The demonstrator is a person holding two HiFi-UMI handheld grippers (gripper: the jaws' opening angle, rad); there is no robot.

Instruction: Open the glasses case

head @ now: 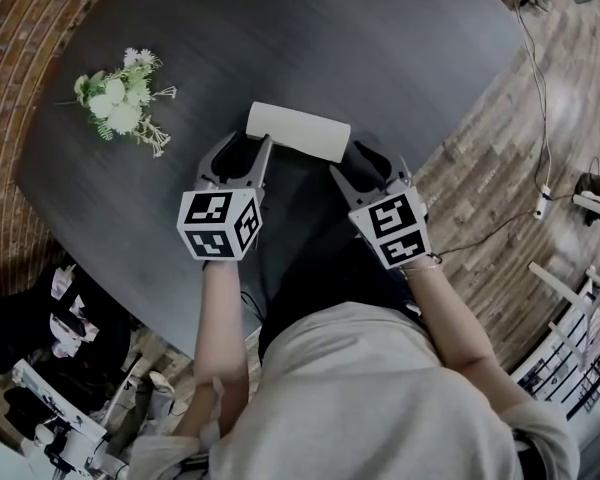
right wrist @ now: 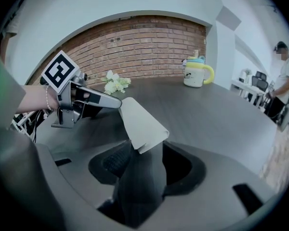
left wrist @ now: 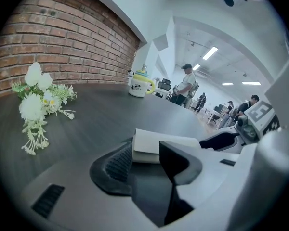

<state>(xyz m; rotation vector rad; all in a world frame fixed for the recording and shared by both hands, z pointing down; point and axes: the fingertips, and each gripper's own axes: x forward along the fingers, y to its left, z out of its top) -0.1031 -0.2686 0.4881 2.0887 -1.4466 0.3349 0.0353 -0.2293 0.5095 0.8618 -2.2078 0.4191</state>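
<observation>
1. Now: the cream glasses case (head: 298,131) lies closed on the dark tabletop (head: 280,38), between my two grippers.
2. On the left gripper (head: 248,148) my fingers (left wrist: 118,162) stand spread, straddling the case's left end; no squeeze shows.
3. On the right gripper (head: 355,161) my fingers (right wrist: 116,161) are spread wide, with the case's right corner between them, apparently untouched.
4. Judgement: clamp the base with the left first, then work the right into the lid seam. Lift slowly, or the case may skid.

Smooth matt glasses case (head: 298,131), perhaps leatherette
</observation>
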